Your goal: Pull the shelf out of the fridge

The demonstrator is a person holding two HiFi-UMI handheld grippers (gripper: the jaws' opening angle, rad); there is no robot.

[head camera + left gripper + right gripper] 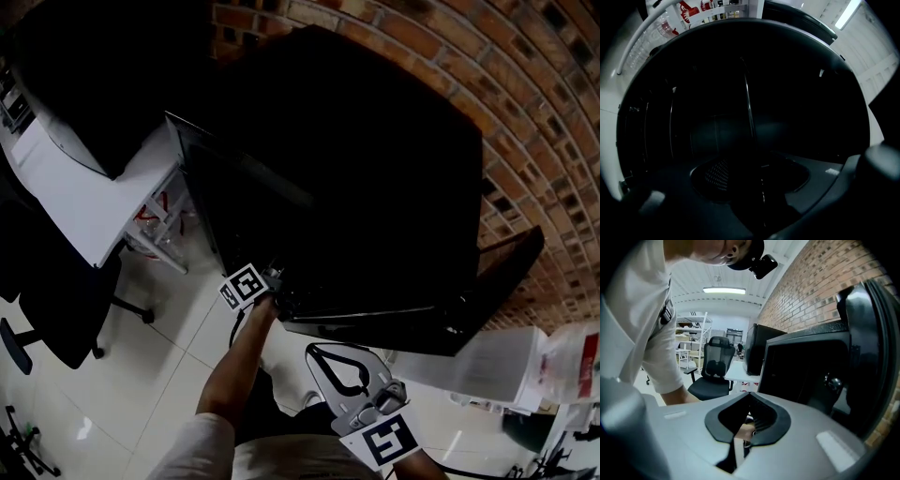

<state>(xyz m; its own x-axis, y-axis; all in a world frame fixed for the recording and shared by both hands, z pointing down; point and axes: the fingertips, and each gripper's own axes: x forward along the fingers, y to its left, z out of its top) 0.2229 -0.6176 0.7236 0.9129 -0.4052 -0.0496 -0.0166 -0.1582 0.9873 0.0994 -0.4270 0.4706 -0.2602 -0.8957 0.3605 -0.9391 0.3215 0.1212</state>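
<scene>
Though close, fridge (375,169) interior (pure black)

A red brick wall (525,112) fills the top and right of the head view, above a glossy white tiled floor (122,375). A white table (75,202) stands at the left, a black office chair (56,309) just beside its near edge. In the right gripper view a long ceiling light (723,290) glows above white shelving racks (689,343) far back
</scene>
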